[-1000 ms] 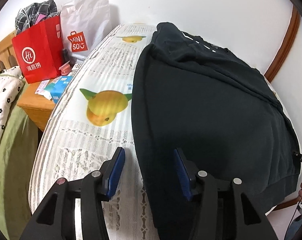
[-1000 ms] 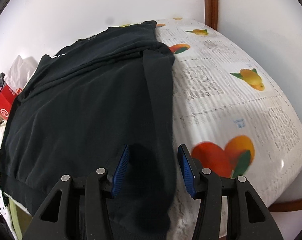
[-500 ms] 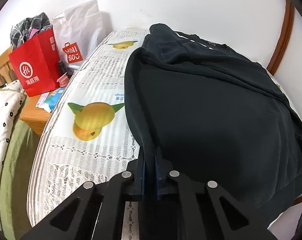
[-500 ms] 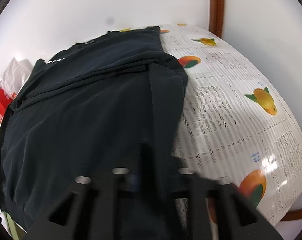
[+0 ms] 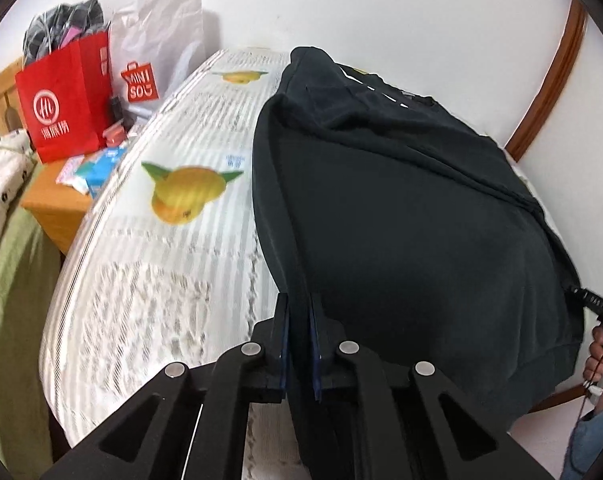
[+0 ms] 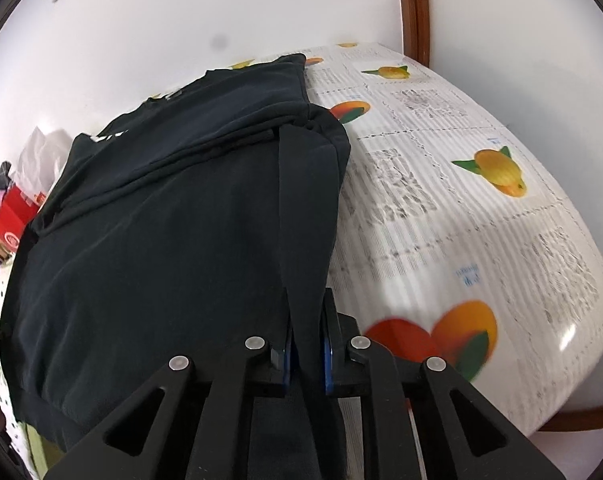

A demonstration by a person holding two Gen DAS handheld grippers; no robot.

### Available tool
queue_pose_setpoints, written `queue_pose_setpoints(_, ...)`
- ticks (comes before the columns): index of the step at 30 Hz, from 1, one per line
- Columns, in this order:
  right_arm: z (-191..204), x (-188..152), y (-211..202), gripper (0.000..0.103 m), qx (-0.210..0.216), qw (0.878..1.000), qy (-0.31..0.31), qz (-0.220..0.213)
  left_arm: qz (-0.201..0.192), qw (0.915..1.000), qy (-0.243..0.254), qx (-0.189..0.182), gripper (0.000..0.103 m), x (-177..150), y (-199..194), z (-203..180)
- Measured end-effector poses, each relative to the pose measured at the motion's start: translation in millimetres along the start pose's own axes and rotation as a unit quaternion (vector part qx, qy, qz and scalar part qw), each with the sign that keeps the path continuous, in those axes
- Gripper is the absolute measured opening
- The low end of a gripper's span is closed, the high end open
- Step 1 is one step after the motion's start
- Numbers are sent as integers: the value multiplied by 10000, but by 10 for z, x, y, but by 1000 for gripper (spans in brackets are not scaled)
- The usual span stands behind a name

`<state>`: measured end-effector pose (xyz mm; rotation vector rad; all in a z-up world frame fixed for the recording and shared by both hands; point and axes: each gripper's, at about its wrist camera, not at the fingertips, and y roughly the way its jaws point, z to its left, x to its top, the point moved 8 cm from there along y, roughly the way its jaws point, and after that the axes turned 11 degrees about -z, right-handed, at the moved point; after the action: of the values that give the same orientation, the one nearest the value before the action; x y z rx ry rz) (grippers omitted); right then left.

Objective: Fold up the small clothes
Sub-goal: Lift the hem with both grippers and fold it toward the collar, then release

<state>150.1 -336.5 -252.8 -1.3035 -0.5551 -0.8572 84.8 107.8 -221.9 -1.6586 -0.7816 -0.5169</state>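
With each near corner of the dark sweatshirt point(image 5: 413, 216) pinched, left gripper point(image 5: 300, 344) and right gripper point(image 6: 307, 344) look ready to fold it over the fruit-print tablecloth point(image 5: 173, 248).

The black sweatshirt point(image 5: 401, 216) is lying on a white tablecloth point(image 5: 161, 280) that is showing yellow and orange fruit prints.

White walls point(image 5: 381, 8) meet at a corner marked by brown wooden trim point(image 6: 412, 8). A table under a white fruit-printed cloth point(image 5: 173, 240) stands against them, beside a wooden nightstand point(image 5: 57, 210) bearing a red bag point(image 5: 61, 104) and white bag point(image 5: 157, 44), and a green-covered bed point(image 5: 9, 280).
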Motion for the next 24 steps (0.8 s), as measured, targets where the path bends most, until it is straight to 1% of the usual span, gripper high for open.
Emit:
queue_pose_setpoints(1,14,-33,-47,13,32,10000,-38,11,19,10000,-33,-63,10,-27,-13,4)
queue_pose_setpoints(3,29,-100,-104,20,88,9999,-101,31,62,9998,-72,-159,14,-71,-19,3)
queue_pose_setpoints(5,44,-177,-141,24,155,9997,-161,54,118,9996,-94,-235,19,-124,-5,-16)
queue_pose_setpoints(8,60,-233,-137,26,107,9998,-182,0,75,9996,-139,-245,19,-130,38,-47)
queue_pose_setpoints(9,68,-229,-131,16,99,9998,-168,-19,77,9996,-167,-235,19,-124,51,-56)
queue_pose_setpoints(10,83,-215,-123,6,86,9998,-175,-35,113,9995,-204,-211,9,-106,67,-67)
queue_pose_setpoints(11,94,-205,-124,6,87,9998,-187,-56,154,9992,-271,-234,7,-81,70,-75)
queue_pose_setpoints(13,101,-144,-176,5,129,9996,-174,-185,39,9984,-402,-397,7,4,-23,-96)
queue_pose_setpoints(14,90,-71,-248,5,209,9991,-86,-348,-81,9981,-427,-446,6,67,-108,-95)
queue_pose_setpoints(16,53,84,-475,5,531,9958,205,-721,-363,9967,-422,-599,6,213,-320,-95)
queue_pose_setpoints(18,-32,239,-696,5,624,9920,375,-1028,-532,9947,-443,-761,6,320,-454,-102)
queue_pose_setpoints(20,-61,334,-814,5,784,9892,455,-1150,-661,9937,-413,-804,6,406,-518,-108)
queue_pose_setpoints(22,-45,407,-859,4,795,9883,422,-1230,-794,9936,-261,-766,6,494,-536,-142)
queue_pose_setpoints(24,4,476,-878,4,767,9884,318,-1273,-850,9923,-293,-849,6,582,-525,-197)
